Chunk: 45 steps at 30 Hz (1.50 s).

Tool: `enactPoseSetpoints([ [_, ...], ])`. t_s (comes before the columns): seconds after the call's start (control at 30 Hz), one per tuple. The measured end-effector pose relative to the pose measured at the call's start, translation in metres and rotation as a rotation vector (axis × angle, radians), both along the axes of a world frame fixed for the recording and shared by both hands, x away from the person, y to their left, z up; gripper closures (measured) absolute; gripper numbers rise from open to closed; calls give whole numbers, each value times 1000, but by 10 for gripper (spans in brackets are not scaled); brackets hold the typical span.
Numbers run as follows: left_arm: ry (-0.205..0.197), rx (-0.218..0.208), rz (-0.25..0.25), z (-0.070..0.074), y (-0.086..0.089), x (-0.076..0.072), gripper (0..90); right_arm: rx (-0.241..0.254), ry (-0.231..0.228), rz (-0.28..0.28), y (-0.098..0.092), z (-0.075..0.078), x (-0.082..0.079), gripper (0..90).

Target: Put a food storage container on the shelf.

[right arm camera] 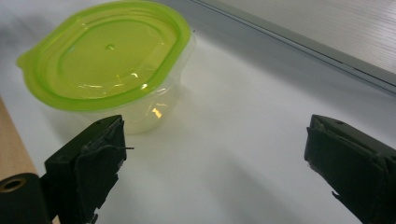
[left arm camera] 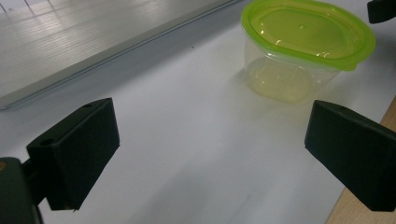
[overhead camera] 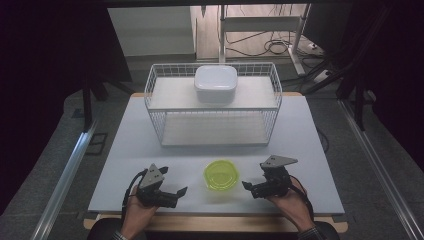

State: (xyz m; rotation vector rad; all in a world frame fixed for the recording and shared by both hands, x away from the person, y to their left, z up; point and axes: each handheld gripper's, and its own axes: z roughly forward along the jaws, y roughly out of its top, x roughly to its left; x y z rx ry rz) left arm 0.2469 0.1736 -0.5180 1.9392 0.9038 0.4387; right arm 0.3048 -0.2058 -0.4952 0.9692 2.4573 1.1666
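On white bench point(overhead camera: 150, 150): wire rack point(overhead camera: 214, 105), white tub point(overhead camera: 215, 83), green-lidded container point(overhead camera: 221, 175); left tongs point(overhead camera: 176, 194) and right tongs point(overhead camera: 248, 187) both apart, empty.

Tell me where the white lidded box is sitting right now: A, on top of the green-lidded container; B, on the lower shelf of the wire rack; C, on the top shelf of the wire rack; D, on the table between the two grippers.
C: the white box rests on the upper shelf of the wire rack, far from the green-lidded container on the table.
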Motion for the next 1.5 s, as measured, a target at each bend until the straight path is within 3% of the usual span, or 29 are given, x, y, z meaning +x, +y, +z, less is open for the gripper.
enactPoseSetpoints([
  [0.33, -3, 1, -2, 0, -1, 0, 29, -54, 22, -8, 4, 11, -5, 103],
  [0.57, -1, 7, -1, 0, -1, 0, 29, 19, 71, -18, 1, 19, -1, 239],
  [0.83, -4, 15, 1, -1, -1, 0, 30, 101, 184, 9, 6, 22, 10, 354],
  [1.13, -5, 23, -2, -1, -2, 0, 30, 188, 324, 19, 17, 14, 34, 508],
  [1.37, -7, 27, -7, -1, -3, -1, 30, 207, 402, 19, 27, 5, 50, 567],
  [1.5, -5, 31, -13, -1, -4, -1, 30, 246, 462, 10, 27, 2, 56, 636],
])
